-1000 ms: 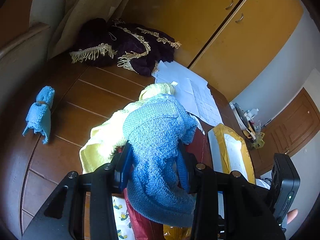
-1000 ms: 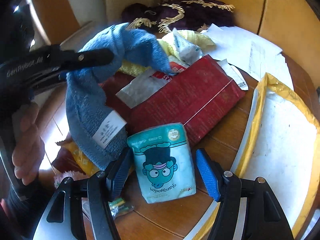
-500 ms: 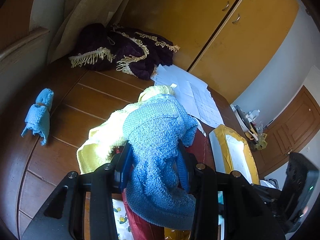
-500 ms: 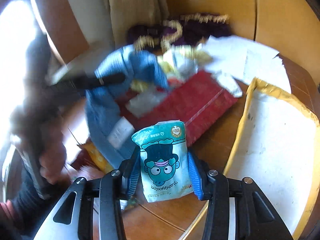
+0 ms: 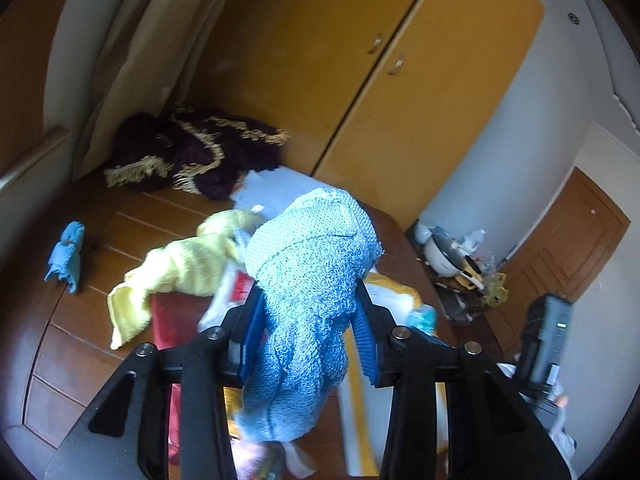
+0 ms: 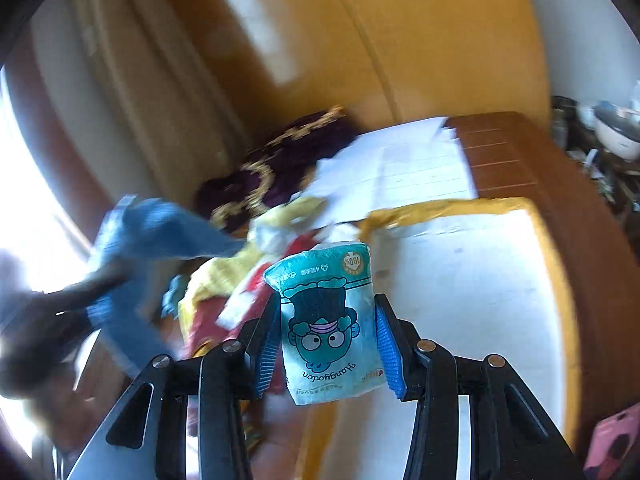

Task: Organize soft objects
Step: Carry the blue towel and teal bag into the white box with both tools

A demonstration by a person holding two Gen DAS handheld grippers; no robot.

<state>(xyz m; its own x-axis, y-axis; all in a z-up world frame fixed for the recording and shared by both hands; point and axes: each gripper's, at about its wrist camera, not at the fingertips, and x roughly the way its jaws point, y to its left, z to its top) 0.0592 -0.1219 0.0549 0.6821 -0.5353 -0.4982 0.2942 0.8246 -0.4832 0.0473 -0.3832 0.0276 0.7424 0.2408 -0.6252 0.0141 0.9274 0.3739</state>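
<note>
Between left tool (image 5: 308,336) pads, blue towel (image 5: 308,280); right tool (image 6: 328,344) clamps tissue pack (image 6: 326,320).

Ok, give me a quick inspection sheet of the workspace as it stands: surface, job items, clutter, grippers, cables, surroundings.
Surface: wooden table, crowded.
Job's things: blue towel in the left gripper; tissue pack in the right gripper; yellow cloth, small blue cloth and purple fringed cloth lie on the table.
Clutter: papers, red bag, yellow-edged envelope.
Grippers: both shut on their loads.
Cables: nothing seen.
Surroundings: yellow cupboard, curtain, brown door.
</note>
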